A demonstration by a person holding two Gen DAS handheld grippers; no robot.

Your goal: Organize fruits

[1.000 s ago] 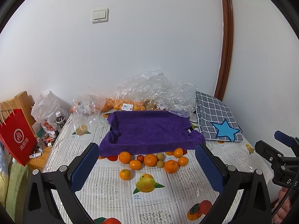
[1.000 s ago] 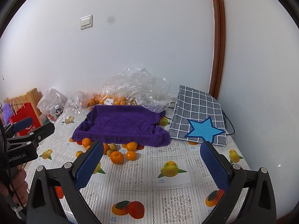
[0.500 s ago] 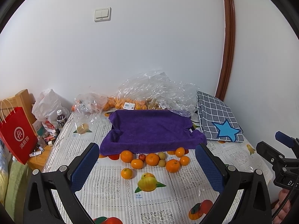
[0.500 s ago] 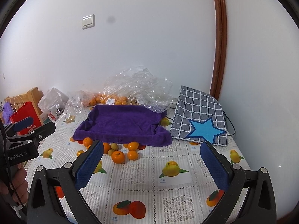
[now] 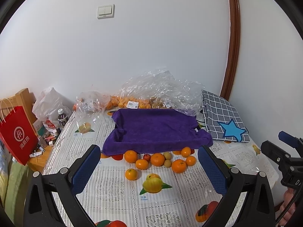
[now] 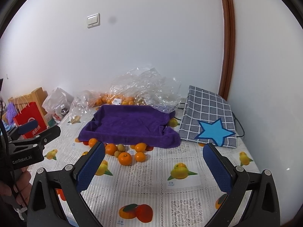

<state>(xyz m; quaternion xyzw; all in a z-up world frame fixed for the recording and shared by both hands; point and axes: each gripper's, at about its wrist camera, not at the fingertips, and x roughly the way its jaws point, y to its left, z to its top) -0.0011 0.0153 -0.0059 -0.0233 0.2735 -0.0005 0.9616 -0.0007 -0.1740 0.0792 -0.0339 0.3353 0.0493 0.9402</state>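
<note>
Several oranges (image 5: pixel 157 159) with a small red fruit (image 5: pixel 146 157) and small green-brown fruits (image 5: pixel 167 155) lie on the table in front of a tray lined with purple cloth (image 5: pixel 155 128). One orange (image 5: pixel 131 174) lies alone, nearer. The same pile (image 6: pixel 125 158) and purple tray (image 6: pixel 130 124) show in the right wrist view. My left gripper (image 5: pixel 149 167) is open and empty, above the table short of the fruit. My right gripper (image 6: pixel 154 165) is open and empty, to the right of the pile.
Clear plastic bags with more oranges (image 5: pixel 151 94) lie behind the tray at the wall. A grey checked pad with a blue star (image 5: pixel 223 119) lies at the right. A red paper bag (image 5: pixel 17 134), a bottle (image 5: pixel 62 118) and clutter stand beyond the table's left edge.
Both grippers have shifted slightly; the scene has drifted a little lower and right in the views. Nothing was grasped or moved.
</note>
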